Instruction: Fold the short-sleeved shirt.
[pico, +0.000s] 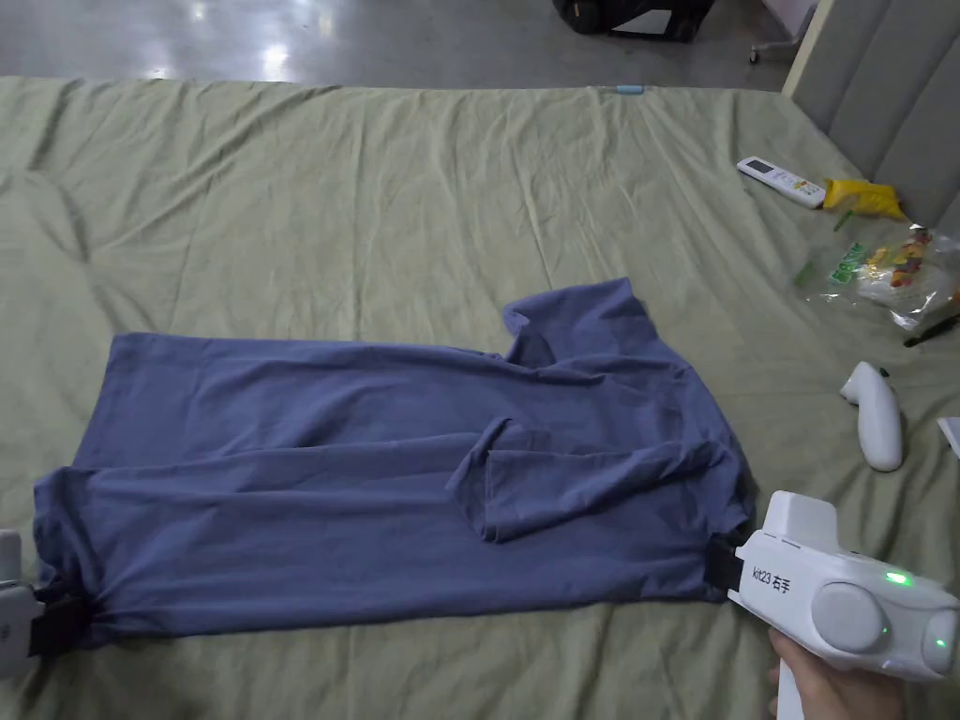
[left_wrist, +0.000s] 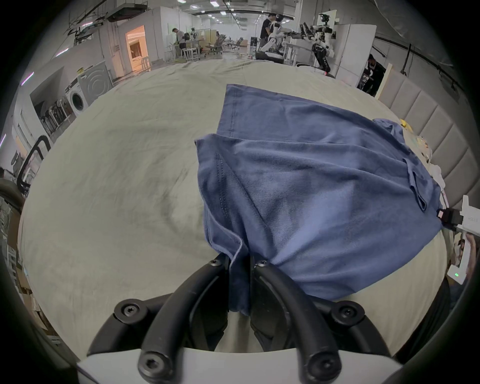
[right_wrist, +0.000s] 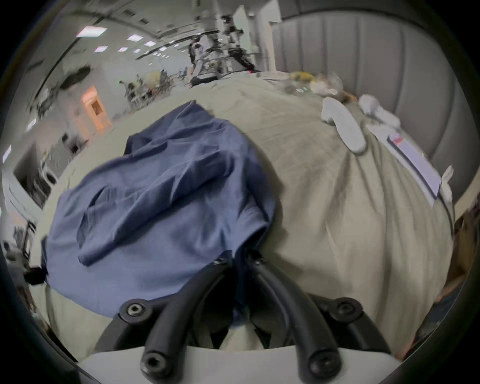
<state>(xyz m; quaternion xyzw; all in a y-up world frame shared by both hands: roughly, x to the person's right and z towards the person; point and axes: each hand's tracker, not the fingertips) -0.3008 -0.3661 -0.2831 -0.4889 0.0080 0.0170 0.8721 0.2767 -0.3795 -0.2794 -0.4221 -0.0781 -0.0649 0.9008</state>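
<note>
- Head view: we see the shirt (pico: 394, 469) lengthwise-folded on the bed (pico: 375, 206), a near corner in each claw; next, we judge, a crosswise fold.
- Left gripper view: left claw (left_wrist: 240, 262) clamps the hem.
- Right gripper view: right claw (right_wrist: 240, 256) pinches the shoulder end.

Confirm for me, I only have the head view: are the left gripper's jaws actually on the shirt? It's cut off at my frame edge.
Observer: Yes. The left gripper has both jaws pressed on a bunched corner of the shirt.
Operator: Which end of the shirt?
Observer: The hem end; its stitched hem runs up from the jaws.
Operator: And the right?
Observer: The right gripper is shut on the shirt too, cloth tucked between its jaws.
</note>
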